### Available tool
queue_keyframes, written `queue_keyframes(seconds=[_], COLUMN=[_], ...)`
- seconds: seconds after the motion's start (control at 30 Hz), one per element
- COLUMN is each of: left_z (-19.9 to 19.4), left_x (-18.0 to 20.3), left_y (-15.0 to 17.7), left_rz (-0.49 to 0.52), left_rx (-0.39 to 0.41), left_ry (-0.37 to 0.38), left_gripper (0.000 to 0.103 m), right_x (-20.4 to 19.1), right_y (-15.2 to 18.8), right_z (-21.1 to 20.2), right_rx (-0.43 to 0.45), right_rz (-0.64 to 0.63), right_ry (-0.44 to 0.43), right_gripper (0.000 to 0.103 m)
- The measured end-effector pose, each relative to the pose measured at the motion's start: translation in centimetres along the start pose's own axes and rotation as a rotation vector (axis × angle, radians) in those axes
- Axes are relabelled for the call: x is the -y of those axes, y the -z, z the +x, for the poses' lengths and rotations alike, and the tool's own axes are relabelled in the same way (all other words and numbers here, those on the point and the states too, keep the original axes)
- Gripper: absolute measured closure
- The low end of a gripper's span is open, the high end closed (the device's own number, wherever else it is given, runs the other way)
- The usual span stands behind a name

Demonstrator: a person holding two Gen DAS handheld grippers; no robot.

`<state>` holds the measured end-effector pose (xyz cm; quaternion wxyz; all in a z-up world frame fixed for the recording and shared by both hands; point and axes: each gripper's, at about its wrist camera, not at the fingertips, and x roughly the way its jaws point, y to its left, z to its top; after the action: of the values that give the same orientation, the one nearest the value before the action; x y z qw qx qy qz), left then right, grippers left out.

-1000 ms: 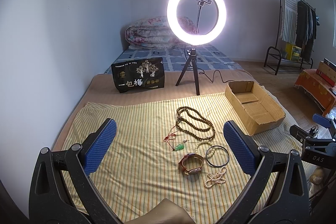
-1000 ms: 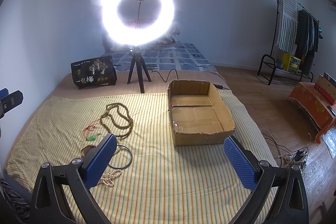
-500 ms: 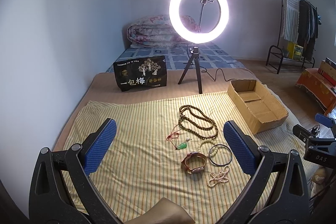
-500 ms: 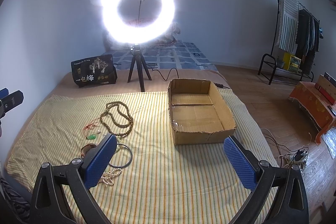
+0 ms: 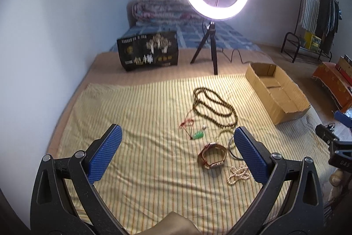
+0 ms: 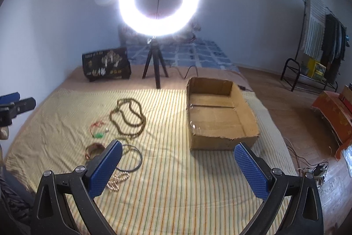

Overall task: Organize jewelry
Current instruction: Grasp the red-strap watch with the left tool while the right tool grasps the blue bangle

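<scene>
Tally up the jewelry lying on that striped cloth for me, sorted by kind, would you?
Long brown bead necklace: 1
Green pendant on a red cord: 1
Pale bead strand: 1
Wristwatch: 1
Thin dark bangle: 1
Pearl strand: 1
Total: 6, none yet in the cardboard box.

Black bangle [image 5: 231,148] partly behind blue pad, watch [image 6: 94,149] half hidden by pad, bag lettering [image 5: 147,58] blurred.

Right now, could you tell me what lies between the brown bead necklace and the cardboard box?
Only bare striped cloth. In the right wrist view, nothing sits between the bead necklace and the box; the left wrist view shows the same.
</scene>
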<state>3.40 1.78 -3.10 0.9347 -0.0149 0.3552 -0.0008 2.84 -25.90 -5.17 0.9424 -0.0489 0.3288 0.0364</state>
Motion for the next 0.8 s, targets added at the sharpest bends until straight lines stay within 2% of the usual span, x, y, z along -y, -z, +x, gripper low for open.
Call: queue_keyframes(seconds=[0.13, 0.23, 0.37, 0.67, 0.73, 0.8], left_z=[1.3, 2.4, 4.5, 9.9, 11.1, 12.4], left_x=[-0.8, -0.7, -0.2, 0.9, 1.2, 1.3], left_y=[-0.1, -0.3, -0.1, 1.7, 2.1, 2.6], left_rz=[-0.034, -0.010, 0.020, 0.004, -0.009, -0.026], left_rx=[-0.054, -0.081, -0.154, -0.371, -0.416, -0.461], left_ry=[0.019, 0.013, 0.025, 0.152, 0.180, 0.191], left_gripper=[0.000, 0.009, 0.020, 0.049, 0.050, 0.059], right_x=[-0.9, -1.8, -2.7, -4.5, -4.9, -5.3], right_y=[0.0, -0.2, -0.1, 1.7, 2.1, 2.4], right_z=[1.5, 2.9, 5.4, 10.8, 11.7, 12.6], right_rx=[-0.040, -0.078, -0.137, -0.300, -0.333, -0.355], right_rz=[-0.064, -0.124, -0.157, -0.203, -0.201, -0.216], right_ry=[-0.031, -0.058, -0.100, -0.217, -0.243, -0.264], right_gripper=[0.000, 0.000, 0.000, 0.001, 0.002, 0.003])
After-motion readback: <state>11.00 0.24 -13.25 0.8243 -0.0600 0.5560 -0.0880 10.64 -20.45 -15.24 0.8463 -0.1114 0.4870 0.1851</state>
